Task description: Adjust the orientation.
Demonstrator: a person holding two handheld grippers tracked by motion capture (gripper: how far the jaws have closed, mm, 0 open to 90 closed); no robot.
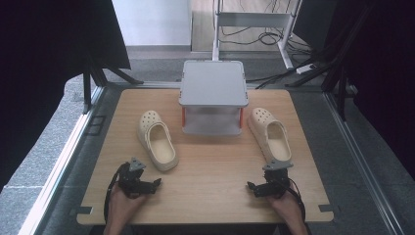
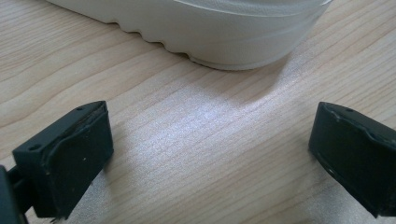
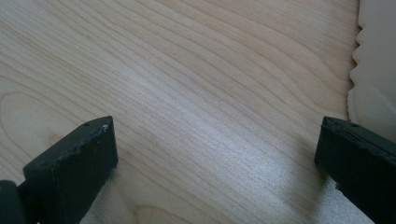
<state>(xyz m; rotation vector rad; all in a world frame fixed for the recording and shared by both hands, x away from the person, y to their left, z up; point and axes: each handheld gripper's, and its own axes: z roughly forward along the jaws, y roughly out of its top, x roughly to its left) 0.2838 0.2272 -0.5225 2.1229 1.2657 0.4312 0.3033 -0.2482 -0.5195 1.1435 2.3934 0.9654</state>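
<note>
- High view: I hold the left gripper (image 1: pixel 155 183) just below the left clog's (image 1: pixel 157 140) heel; its long axis runs away from me.
- Left gripper view: jaws wide, empty; the heel straight ahead.
- Right gripper view: right gripper (image 3: pixel 217 163) spread, empty; right clog (image 3: pixel 376 70) probably at the right edge.

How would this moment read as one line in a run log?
left gripper: open, empty | right gripper: open, empty | clogs: on table, flanking rack

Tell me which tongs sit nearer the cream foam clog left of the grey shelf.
Left. The left tongs lie just below that clog; the right tongs lie across the table, near the other clog.
</note>
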